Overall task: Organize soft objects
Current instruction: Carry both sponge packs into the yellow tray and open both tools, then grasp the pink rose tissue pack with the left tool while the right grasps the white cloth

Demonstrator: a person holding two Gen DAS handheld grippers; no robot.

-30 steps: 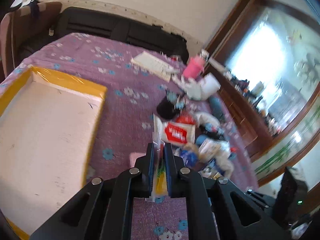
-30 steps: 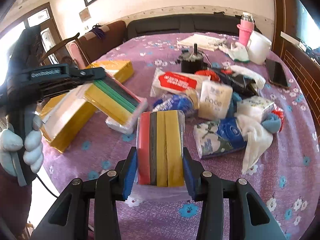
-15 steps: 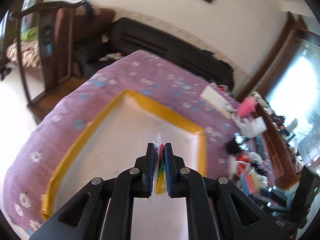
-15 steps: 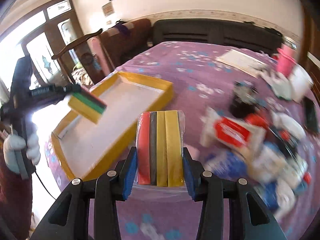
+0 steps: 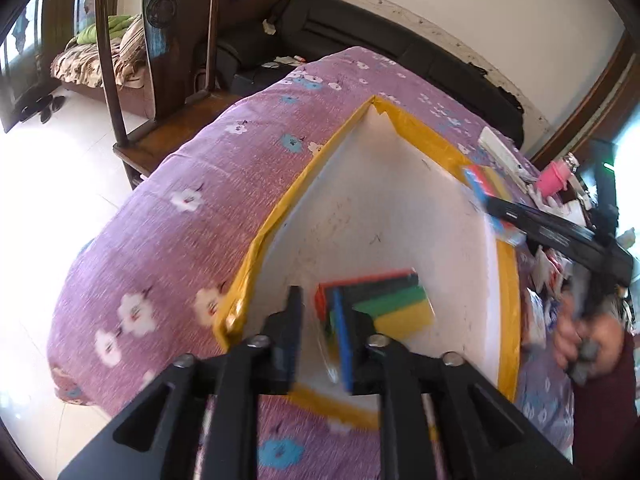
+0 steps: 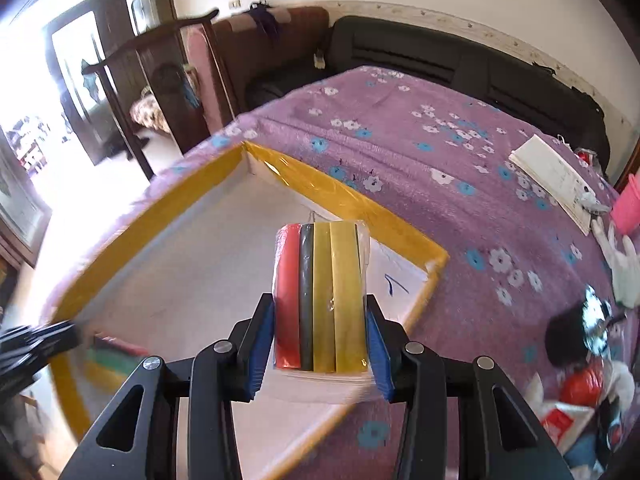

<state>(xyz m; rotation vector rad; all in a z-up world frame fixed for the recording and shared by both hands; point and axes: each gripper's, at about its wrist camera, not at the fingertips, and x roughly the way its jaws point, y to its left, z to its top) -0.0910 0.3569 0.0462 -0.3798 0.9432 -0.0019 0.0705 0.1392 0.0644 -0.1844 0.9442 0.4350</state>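
Up top, the surface (image 6: 400, 136) wears a purple cloth with white and blue flowers. Behind it sits a black sofa (image 6: 440, 68), and a dark wooden chair (image 5: 160, 40) stands near the left edge on a pale floor.

On the far side of the cloth lie a white booklet (image 6: 556, 176), a pink cup (image 6: 630, 208), and a blurry heap of packets (image 6: 576, 400).

A big tray (image 6: 152, 224) with yellow edges and a white bottom sits on the cloth. Inside it, near the close corner, lies a pack of sponges (image 5: 384, 300) in red, black, green and yellow. The left hand-held gripper (image 5: 320, 320) has its fingers spread apart, right by that pack. The right hand-held gripper (image 6: 320, 340) pinches a second sponge pack (image 6: 320, 296) with red, black and yellow stripes, holding it up over the tray.
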